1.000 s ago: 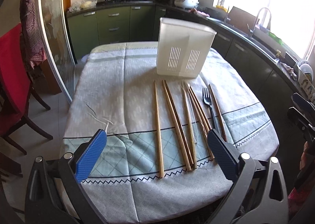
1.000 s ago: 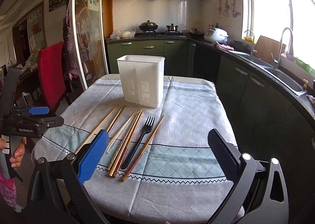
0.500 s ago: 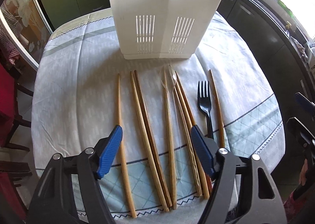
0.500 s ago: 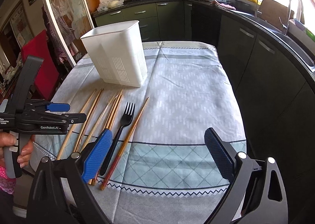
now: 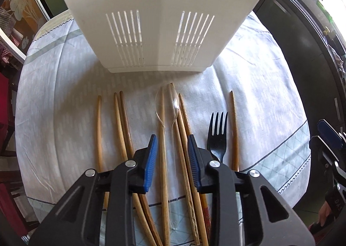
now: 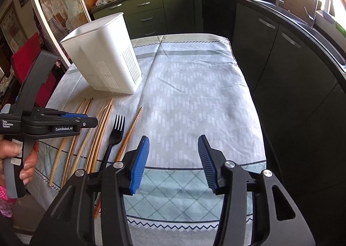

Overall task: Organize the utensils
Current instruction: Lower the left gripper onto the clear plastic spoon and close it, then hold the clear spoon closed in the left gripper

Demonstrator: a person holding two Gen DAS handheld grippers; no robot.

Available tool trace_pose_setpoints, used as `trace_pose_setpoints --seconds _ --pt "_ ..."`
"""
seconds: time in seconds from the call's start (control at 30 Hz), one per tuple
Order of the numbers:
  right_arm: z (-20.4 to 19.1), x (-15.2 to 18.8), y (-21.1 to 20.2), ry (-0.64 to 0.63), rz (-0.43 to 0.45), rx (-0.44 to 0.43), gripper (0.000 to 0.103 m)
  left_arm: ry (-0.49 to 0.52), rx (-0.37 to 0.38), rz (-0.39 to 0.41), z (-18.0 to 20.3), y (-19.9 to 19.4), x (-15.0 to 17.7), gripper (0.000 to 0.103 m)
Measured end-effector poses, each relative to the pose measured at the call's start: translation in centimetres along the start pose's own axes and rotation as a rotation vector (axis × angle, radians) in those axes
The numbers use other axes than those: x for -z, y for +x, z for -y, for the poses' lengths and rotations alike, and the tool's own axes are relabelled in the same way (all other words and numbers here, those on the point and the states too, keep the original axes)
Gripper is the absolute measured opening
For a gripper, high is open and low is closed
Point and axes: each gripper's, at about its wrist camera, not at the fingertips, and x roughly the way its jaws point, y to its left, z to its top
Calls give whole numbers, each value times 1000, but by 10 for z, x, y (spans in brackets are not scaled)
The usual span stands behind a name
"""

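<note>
Utensils lie in a row on the tabletop (image 5: 54, 94): the left tool (image 5: 172, 144), jaws apart and closing, straddles a wooden chopstick (image 5: 162, 148) and a clear plastic spoon (image 5: 174, 116). Beside them lies a black fork (image 5: 217, 135); beyond stands a white slotted caddy (image 5: 160, 18). The right tool (image 6: 173, 159), also apart and closing, holds nothing.

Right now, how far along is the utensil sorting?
Nothing looks sorted yet: the chopsticks, clear spoons and black fork all lie on the tablecloth before the white holder. The left gripper is closing around a chopstick and spoon handle, without pressing them; the right gripper is closing over bare cloth. Everything remains.
</note>
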Motion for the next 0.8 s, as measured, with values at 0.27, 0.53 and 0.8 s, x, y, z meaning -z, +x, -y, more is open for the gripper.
trace_pose_setpoints --seconds 0.27,0.53,0.8 --pt "-3 0 -4 -14 13 -16 51 -8 -16 -24 15 13 -13 19" --pt "-1 1 -8 -18 23 -17 55 -15 -29 -43 32 25 -14 14" --pt "-3 1 -8 -28 25 -18 55 -20 -34 -39 19 22 -10 14"
